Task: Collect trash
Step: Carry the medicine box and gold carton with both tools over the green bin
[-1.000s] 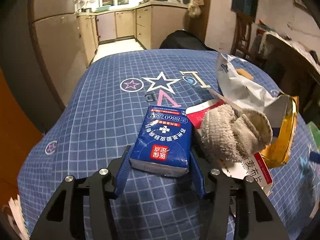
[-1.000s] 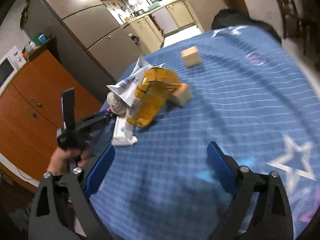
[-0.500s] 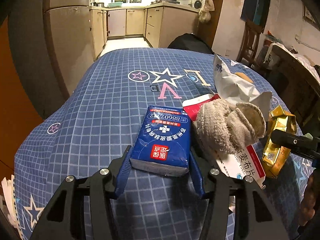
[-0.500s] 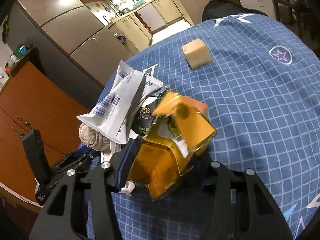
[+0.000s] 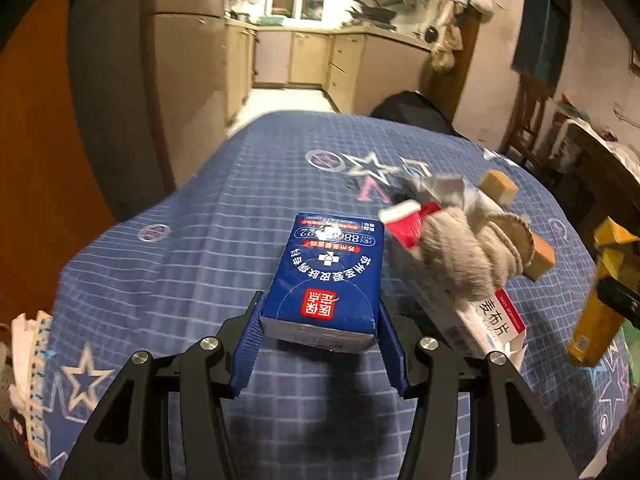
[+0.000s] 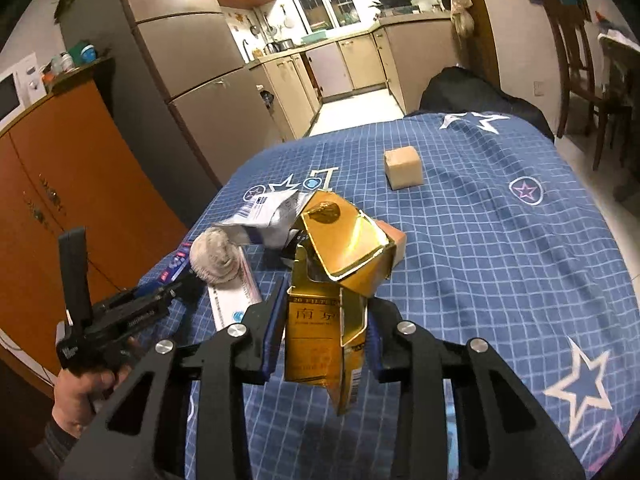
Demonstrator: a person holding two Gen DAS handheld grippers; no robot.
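Blue tablecloth (image 6: pixel 500 264); right gripper (image 6: pixel 320 344) closing on gold carton (image 6: pixel 324 320), seemingly lifted.

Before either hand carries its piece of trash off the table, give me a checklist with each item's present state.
1. Left gripper pads clamp the blue tissue pack: ok.
2. Right gripper closing on the gold cigarette box, box between its pads: ok.
3. Gold box intact: not ok, its flap is torn open and crumpled.
4. Blue pack clear of the rolled grey glove beside it: cannot tell, they sit very close.
5. A bin or bag to drop into: cannot tell, none in view.
6. Trash left on the blue tablecloth: not ok, white wrapper remains.
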